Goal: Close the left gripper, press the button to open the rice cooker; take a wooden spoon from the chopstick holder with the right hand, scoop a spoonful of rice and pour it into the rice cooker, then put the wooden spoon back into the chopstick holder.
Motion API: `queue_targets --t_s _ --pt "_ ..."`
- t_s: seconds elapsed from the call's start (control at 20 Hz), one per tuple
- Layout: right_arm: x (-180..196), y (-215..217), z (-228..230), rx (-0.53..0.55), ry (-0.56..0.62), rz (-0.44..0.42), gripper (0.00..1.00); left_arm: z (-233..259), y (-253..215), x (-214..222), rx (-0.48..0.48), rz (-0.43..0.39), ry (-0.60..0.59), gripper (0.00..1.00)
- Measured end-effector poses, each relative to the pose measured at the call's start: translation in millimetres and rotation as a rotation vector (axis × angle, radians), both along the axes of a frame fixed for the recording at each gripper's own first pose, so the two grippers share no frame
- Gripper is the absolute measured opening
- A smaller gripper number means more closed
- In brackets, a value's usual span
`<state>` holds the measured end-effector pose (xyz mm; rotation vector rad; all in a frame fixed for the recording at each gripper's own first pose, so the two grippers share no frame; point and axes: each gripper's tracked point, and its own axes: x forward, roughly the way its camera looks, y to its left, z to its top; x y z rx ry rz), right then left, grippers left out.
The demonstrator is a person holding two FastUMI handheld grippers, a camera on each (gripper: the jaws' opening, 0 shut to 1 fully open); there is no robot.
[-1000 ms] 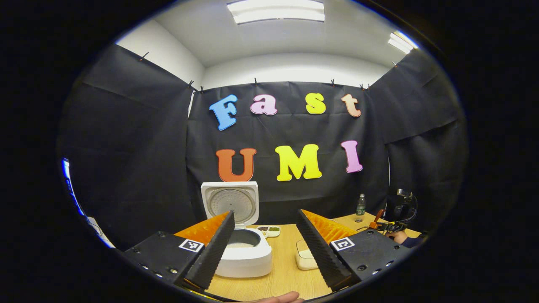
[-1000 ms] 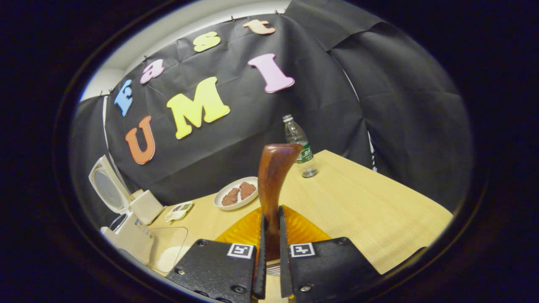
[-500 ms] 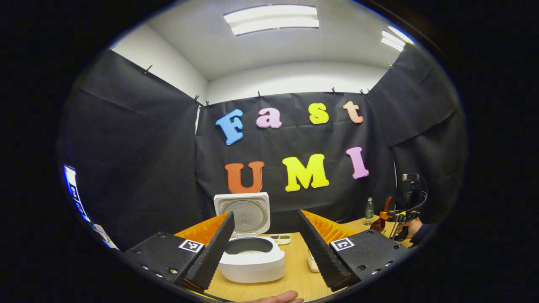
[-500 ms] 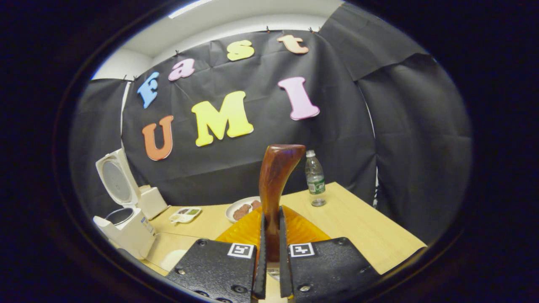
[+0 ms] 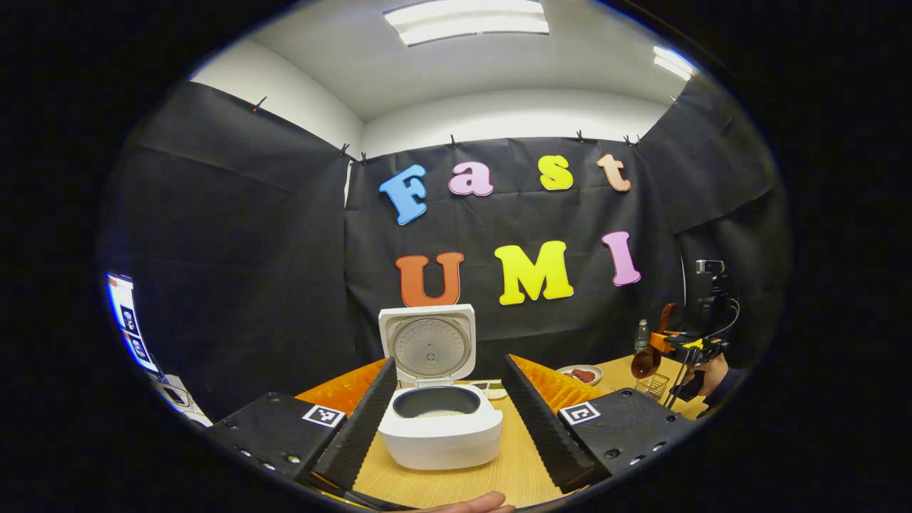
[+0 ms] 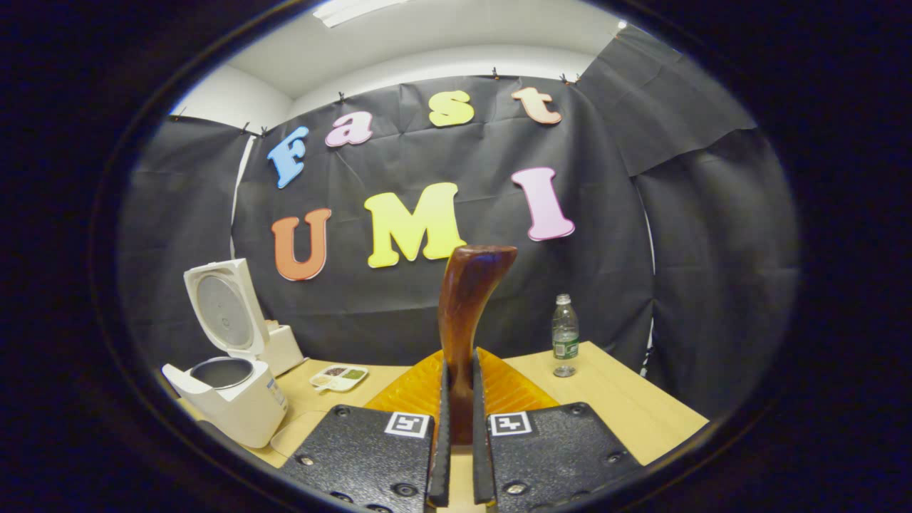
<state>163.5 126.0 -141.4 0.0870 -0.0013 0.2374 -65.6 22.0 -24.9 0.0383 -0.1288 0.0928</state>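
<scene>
Counter (image 5: 491, 476) of pale wood fills the booth floor, hemmed by black cloth walls, with white ceiling lights (image 5: 467, 16) above. Cooker (image 5: 440, 426) sits on it with its lid (image 5: 428, 343) standing upright; in the left gripper view the pot holds a pale layer of what looks like rice. Behind the cooker lies a small divided tray (image 6: 339, 376) with green and dark fillings. A plate (image 5: 579, 373) with brown pieces rests farther right, near a wire holder (image 5: 649, 385). A bottle (image 6: 565, 335) stands upright toward the counter's far right edge. The left gripper (image 5: 447, 417) hangs in front of the cooker, its fingers spread wide with nothing between them. The right gripper (image 6: 457, 456) has its fingers nearly together, clamped on the handle of the spoon (image 6: 466, 313), which rises upright from them; in the left gripper view the spoon's bowl hangs above the wire holder.
</scene>
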Motion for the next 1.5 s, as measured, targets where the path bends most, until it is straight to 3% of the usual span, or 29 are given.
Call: queue_targets --t_s 0.3,0.65,0.8,1.05,1.15,1.5 --pt "-8 59 -15 -0.016 0.029 0.08 0.17 -8 14 -1 -0.019 0.008 0.016 0.94" --pt "-1 115 -73 -0.105 0.096 0.147 0.17 -19 33 -6 -0.05 0.032 0.048 0.94" --pt "13 115 -106 -0.155 0.136 0.126 0.18 -26 38 -7 -0.059 0.032 0.078 0.94" --pt "29 100 -149 -0.112 0.219 0.019 0.18 -34 38 -1 -0.032 0.029 0.09 0.94" --pt "21 119 -157 -0.054 0.257 0.067 0.18 -40 32 1 -0.041 0.012 0.108 0.94" --pt "-15 172 -160 -0.046 0.275 0.202 0.18 -47 37 2 -0.027 0.024 0.14 0.94"
